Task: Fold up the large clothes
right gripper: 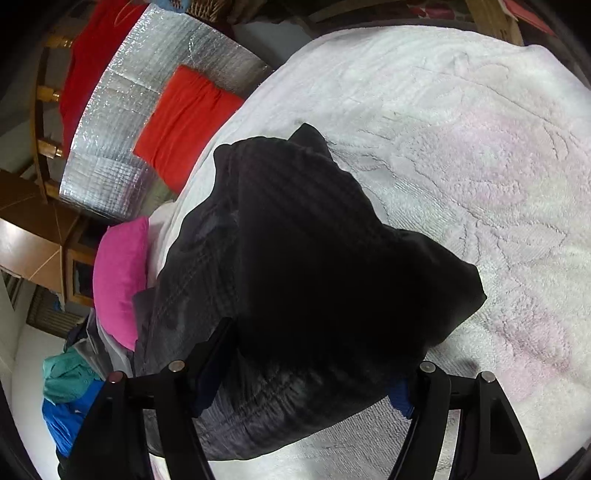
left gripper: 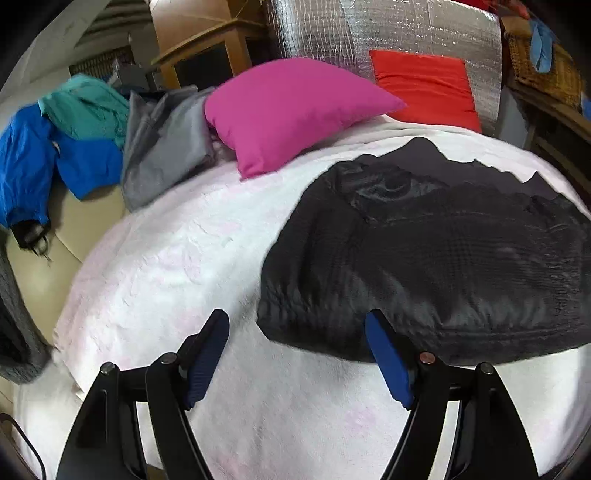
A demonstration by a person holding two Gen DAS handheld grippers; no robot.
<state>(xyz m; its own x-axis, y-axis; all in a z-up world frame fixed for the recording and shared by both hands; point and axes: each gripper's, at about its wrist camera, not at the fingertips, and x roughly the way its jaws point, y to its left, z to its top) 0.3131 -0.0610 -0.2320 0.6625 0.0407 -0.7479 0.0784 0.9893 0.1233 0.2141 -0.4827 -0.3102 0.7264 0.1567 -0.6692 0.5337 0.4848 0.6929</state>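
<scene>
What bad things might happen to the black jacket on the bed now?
1. The black jacket looks puffy and slippery, so its folded bundle may spring open when let go.
2. The right gripper straddles a thick bunch; it might grab only some layers.
3. The left gripper hangs open beside the jacket's corner, over the white blanket, and could pinch that too.

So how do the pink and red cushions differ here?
The pink cushion is plump and lies on the white blanket, a corner jutting out; the red cushion is flatter and leans against the silver sheet behind. Pink sits nearer the black jacket. Both are plain and square.
</scene>
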